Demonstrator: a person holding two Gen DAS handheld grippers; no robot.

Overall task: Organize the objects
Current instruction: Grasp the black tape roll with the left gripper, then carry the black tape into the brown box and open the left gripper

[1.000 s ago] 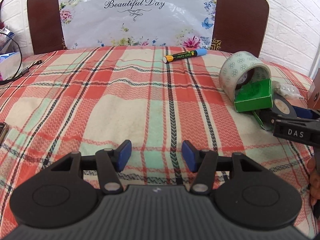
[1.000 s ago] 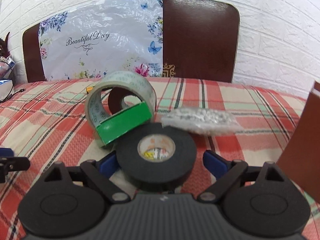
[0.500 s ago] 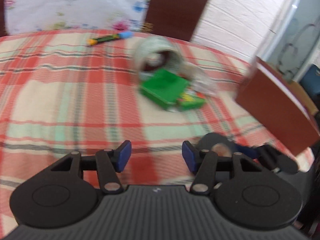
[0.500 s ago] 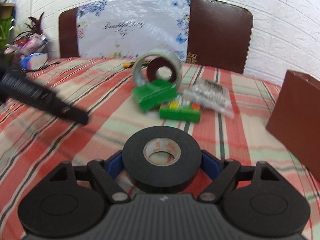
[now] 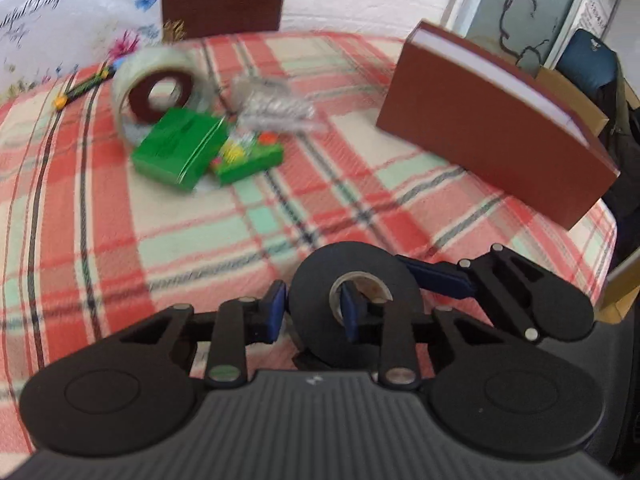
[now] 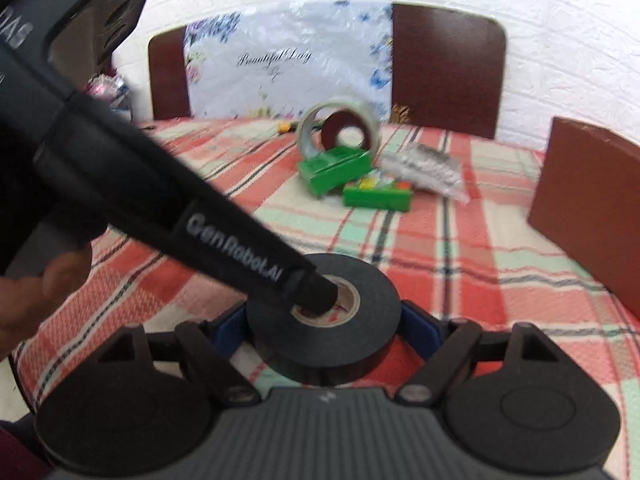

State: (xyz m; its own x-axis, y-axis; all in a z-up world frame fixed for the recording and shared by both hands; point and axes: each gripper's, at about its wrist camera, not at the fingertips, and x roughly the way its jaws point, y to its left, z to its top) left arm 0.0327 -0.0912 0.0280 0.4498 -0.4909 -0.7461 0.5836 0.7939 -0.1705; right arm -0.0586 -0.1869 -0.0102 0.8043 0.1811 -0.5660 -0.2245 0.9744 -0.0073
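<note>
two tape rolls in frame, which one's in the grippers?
The black tape roll: right gripper clamps its outer rim, one left gripper finger sits in its core. The clear tape roll stands untouched behind the green boxes.

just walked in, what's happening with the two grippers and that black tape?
Handover in progress. The right gripper clamps the black tape roll by its outer edge. The left gripper has one finger through the roll's core and one outside the rim. Clear tape roll, green boxes and brown book sit on the plaid cloth.
</note>
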